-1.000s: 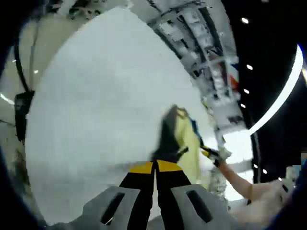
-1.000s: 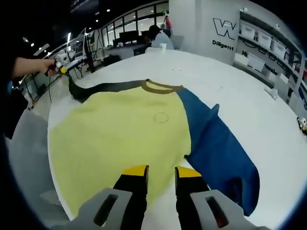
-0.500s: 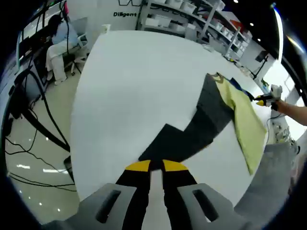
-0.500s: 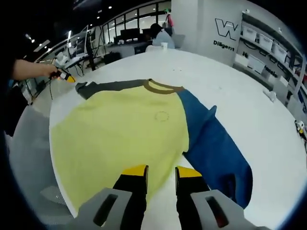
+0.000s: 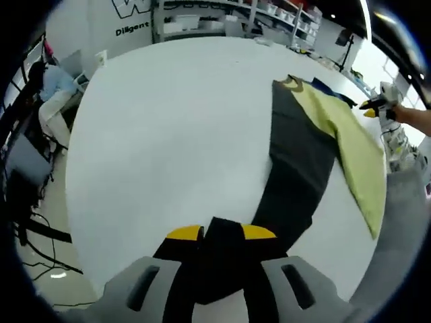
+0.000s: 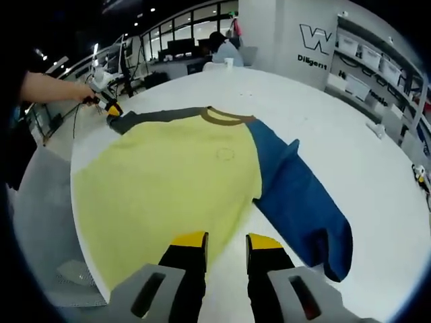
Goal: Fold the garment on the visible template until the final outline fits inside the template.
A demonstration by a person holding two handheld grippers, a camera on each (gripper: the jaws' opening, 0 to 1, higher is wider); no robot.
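Note:
A long-sleeved shirt lies flat on the white round table (image 6: 367, 145): yellow body (image 6: 168, 178), blue sleeve (image 6: 296, 198), grey sleeve (image 6: 158, 118), brown collar (image 6: 222, 116). In the left gripper view the grey sleeve (image 5: 296, 155) runs straight from the collar (image 5: 291, 83) to my left gripper (image 5: 222, 233), whose jaws stand apart with the cuff lying between them. The right gripper view has that left gripper (image 6: 108, 106) in a hand at the cuff. My right gripper (image 6: 226, 240) is open at the shirt's hem, holding nothing. It appears small at the right edge as right gripper (image 5: 374, 108).
The table's edge curves close under both grippers. Shelves with bins (image 6: 367, 64) line the far wall. A person (image 6: 225, 50) sits at a desk beyond the table. A seated person and cables (image 5: 30, 141) are on the floor side at left.
The grey sleeve has been drawn out straight and laid flat on the table. My left gripper's jaws, shut on the cuff before, now stand apart. The right gripper has barely moved.

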